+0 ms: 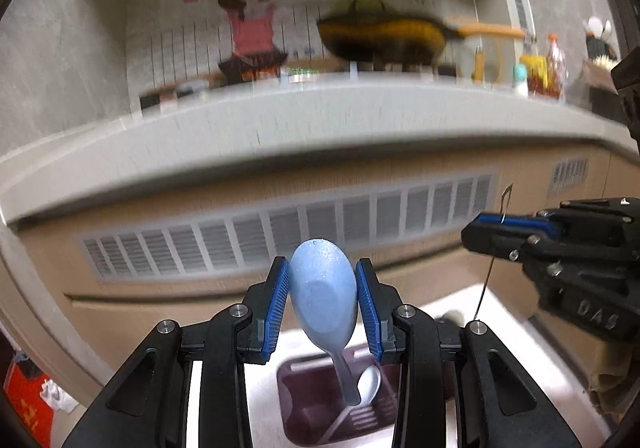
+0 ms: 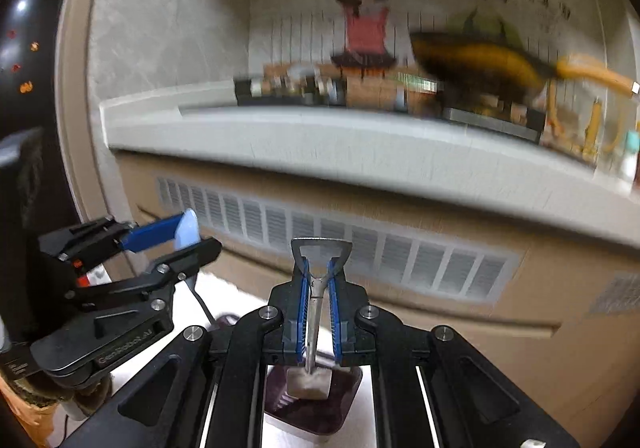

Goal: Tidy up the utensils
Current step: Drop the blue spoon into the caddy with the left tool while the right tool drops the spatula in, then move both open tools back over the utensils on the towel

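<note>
My left gripper [image 1: 322, 280] is shut on the bowl of a light blue spoon [image 1: 323, 294], handle hanging down toward a dark maroon utensil holder [image 1: 316, 396] that holds a white spoon [image 1: 370, 384]. My right gripper [image 2: 319, 280] is shut on a metal bottle opener [image 2: 321, 248] whose stem hangs down to a pale blocky end [image 2: 310, 382] over the maroon holder [image 2: 320, 408]. Each gripper shows in the other's view: the right one [image 1: 500, 232] holds the thin metal piece, the left one [image 2: 188, 238] holds the blue spoon [image 2: 188, 230].
The holder stands on a white surface [image 1: 496, 312]. Behind it is a tan cabinet front with a white vent grille [image 1: 280, 236] under a grey counter edge [image 1: 320, 128]. A dark pan [image 1: 384, 36], bottles and a cartoon wall poster [image 1: 252, 24] are at the back.
</note>
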A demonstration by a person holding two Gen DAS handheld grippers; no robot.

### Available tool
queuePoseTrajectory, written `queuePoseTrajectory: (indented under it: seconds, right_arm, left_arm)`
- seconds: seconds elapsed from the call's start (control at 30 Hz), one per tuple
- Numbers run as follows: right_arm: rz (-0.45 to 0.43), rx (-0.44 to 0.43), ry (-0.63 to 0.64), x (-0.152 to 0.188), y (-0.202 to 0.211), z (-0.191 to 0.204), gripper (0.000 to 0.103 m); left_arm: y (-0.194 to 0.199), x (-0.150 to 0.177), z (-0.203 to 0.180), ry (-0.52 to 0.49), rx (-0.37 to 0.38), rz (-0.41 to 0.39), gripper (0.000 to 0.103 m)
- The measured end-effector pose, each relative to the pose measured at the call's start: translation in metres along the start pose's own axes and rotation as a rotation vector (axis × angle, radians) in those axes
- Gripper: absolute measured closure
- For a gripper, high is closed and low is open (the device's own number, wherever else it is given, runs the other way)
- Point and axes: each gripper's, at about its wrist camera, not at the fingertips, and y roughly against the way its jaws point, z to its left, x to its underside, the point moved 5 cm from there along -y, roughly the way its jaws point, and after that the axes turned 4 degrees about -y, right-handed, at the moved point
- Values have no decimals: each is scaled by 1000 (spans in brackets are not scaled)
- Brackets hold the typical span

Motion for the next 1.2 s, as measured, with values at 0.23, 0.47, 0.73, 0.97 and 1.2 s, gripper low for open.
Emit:
queuePoseTrajectory:
  seconds: [0.23,0.47,0.73,0.97,1.2]
  right_arm:
    - [200,-47,-39,59,-59,-1,94]
    - [217,-13,-57,81,-49,-13,72]
    - [126,83,-8,88,16,-22,53]
    - [105,174,99,141,61,-19,29]
    - [142,231,130,199,88,-29,11]
  left_arm:
    - [-46,48,-7,60,72,164,63]
    - [-25,53,7,125,54,162,46]
    - [30,67,-14,90,75,155,41]
    - [51,125,-79,44,195,277,32]
    - [61,180,-143,14,335,399,32]
